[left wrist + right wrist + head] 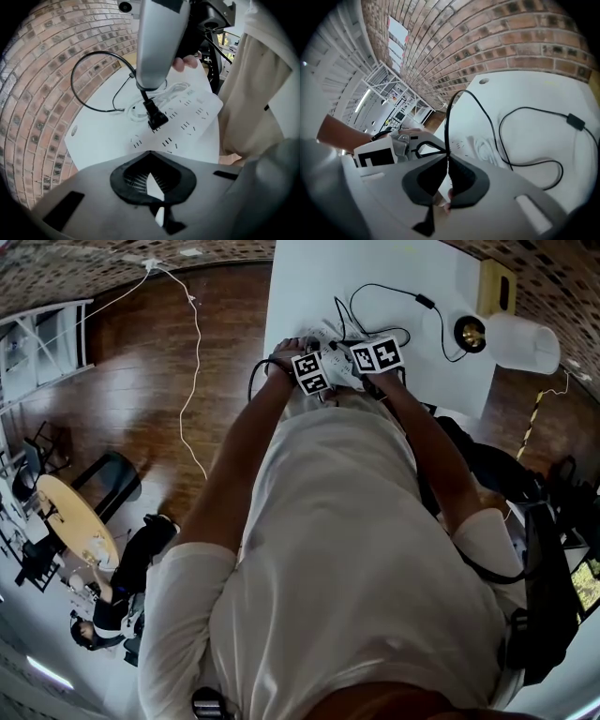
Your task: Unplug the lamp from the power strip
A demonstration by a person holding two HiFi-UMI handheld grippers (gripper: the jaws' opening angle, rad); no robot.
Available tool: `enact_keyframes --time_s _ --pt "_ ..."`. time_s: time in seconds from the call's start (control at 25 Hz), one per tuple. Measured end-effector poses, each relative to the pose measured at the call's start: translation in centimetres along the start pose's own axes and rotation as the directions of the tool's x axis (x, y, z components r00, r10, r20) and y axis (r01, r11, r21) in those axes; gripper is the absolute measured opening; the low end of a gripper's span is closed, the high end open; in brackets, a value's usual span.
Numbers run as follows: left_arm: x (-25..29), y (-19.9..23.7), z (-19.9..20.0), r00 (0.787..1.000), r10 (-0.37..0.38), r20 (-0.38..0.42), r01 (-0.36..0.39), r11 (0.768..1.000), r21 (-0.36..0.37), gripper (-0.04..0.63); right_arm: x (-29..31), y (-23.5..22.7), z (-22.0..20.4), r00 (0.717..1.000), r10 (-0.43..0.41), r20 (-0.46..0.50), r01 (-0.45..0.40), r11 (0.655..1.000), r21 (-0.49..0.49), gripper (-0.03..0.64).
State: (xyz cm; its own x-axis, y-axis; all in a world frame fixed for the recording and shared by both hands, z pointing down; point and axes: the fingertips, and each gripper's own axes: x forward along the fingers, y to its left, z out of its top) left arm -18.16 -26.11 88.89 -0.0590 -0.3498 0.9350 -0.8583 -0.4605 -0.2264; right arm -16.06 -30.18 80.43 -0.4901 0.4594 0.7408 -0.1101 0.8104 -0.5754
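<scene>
Closest to the head camera, the person's pale shirt [356, 549] and forearms [248, 446] hide the counter's [300, 287] near edge, so only the marker cubes [377, 354] show there. By its own view, the right claw [446, 161] is clamped on the lamp's black cord [457, 110], a short way above the plug [154, 116]. The plug's lower end sits at the white power strip's [197, 112] face; whether its pins are out I cannot tell. The left claw [152, 180] is closed to a thin slit at the strip's near edge. A coiled white cable [173, 91] lies on the strip. Farther off are the cord's inline switch [575, 121] and the lamp [511, 338], at the counter's far right corner, near a brick wall [511, 37].
</scene>
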Motion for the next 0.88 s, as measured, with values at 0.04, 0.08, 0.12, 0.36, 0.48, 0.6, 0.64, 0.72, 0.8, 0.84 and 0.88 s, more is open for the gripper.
enact_keyframes --time_s 0.04,0.08,0.12,0.36,0.48,0.6,0.64,0.72,0.8,0.84,0.88 --pt "0.0 0.0 -0.1 1.000 -0.001 0.000 0.001 1.000 -0.001 -0.014 -0.3 -0.2 -0.1 1.000 0.004 0.010 -0.004 1.000 0.015 0.008" --pt "0.0 0.0 -0.1 1.000 -0.003 -0.002 0.003 1.000 -0.002 -0.014 -0.6 -0.3 -0.2 1.000 0.011 0.020 -0.011 1.000 0.023 0.009" --pt "0.1 -0.1 0.0 1.000 -0.006 -0.003 0.006 1.000 -0.004 -0.014 -1.1 -0.4 -0.3 0.999 0.018 0.034 -0.019 0.999 0.030 0.009" --pt "0.2 0.1 -0.2 0.998 -0.047 -0.034 0.043 0.993 -0.113 -0.014 -5.3 -4.1 0.0 0.986 -0.046 0.162 0.019 0.987 0.160 0.013" --pt "0.4 0.0 -0.2 0.992 -0.100 -0.071 0.087 0.982 -0.165 -0.012 -7.1 -7.5 -0.6 0.975 -0.103 0.196 0.053 0.968 0.247 0.014" --pt "0.1 -0.3 -0.1 0.975 -0.222 -0.025 0.201 0.923 -0.327 0.003 -8.5 -9.8 -0.9 0.968 -0.137 0.212 0.067 0.949 0.308 0.014" --pt "-0.6 0.1 0.3 0.970 -0.240 0.042 0.235 0.880 -0.413 0.003 -8.7 -10.3 -1.1 0.968 -0.142 0.206 0.070 0.945 0.320 0.014" --pt "-2.8 2.1 1.7 0.967 -0.163 0.197 0.247 0.796 -0.553 0.003 -8.7 -10.8 -1.8 0.973 -0.133 0.190 0.062 0.939 0.338 0.014" --pt "-5.1 3.4 2.7 0.953 -0.078 0.292 0.254 0.732 -0.632 0.003 -8.4 -11.3 -2.3 0.978 -0.119 0.172 0.050 0.931 0.361 0.014" --pt "-6.0 3.3 2.9 0.945 -0.060 0.320 0.267 0.705 -0.657 0.003 -8.2 -11.5 -2.6 0.980 -0.116 0.162 0.048 0.926 0.375 0.014" --pt "-6.8 3.0 2.9 0.939 -0.053 0.340 0.283 0.681 -0.675 0.004 -7.9 -11.8 -2.9 0.981 -0.116 0.154 0.048 0.920 0.390 0.015"
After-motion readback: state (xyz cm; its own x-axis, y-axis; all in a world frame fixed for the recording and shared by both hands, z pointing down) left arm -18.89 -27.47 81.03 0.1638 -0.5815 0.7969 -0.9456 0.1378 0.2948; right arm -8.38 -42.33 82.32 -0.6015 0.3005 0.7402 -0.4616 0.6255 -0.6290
